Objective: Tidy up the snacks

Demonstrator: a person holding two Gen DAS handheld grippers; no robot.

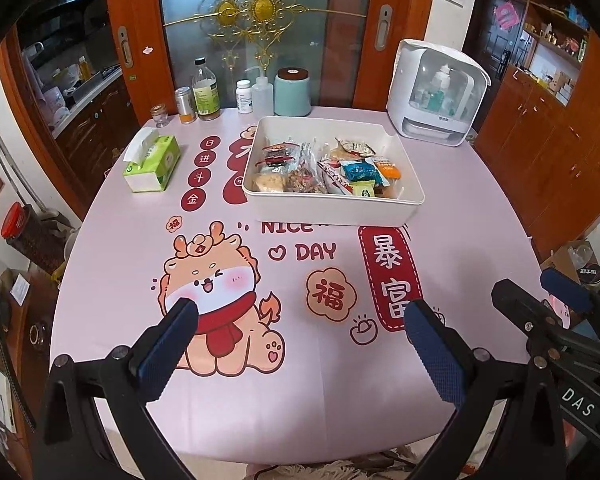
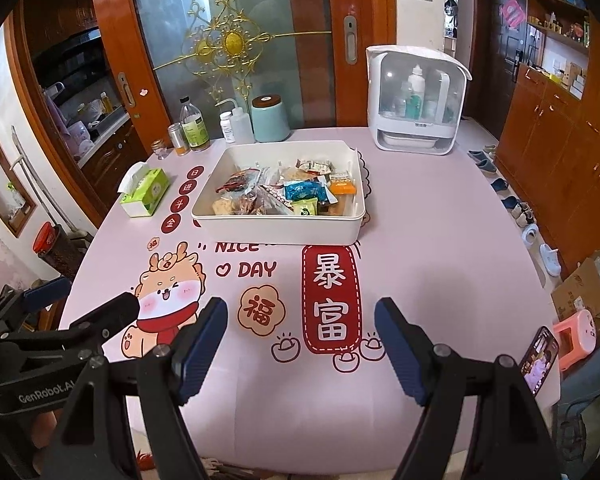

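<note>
Left gripper [image 1: 300, 320] blue-padded black jaws apart over pink printed tablecloth [image 1: 340, 380], right gripper [image 2: 300, 320] likewise apart, both empty, white rectangular plastic tray [image 1: 332, 210] of wrapped snacks [image 1: 324, 168] beyond.

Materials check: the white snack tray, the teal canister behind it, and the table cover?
Snack tray: looks like moulded plastic, matte white, with rounded corners and a thick rolled rim.
Teal canister: smooth, slightly glossy body, ceramic or coated metal, can't tell which; the dark brown lid looks wooden.
Table cover: probably a soft printed vinyl mat; it shows a faint sheen and fold creases near the front edge.
</note>
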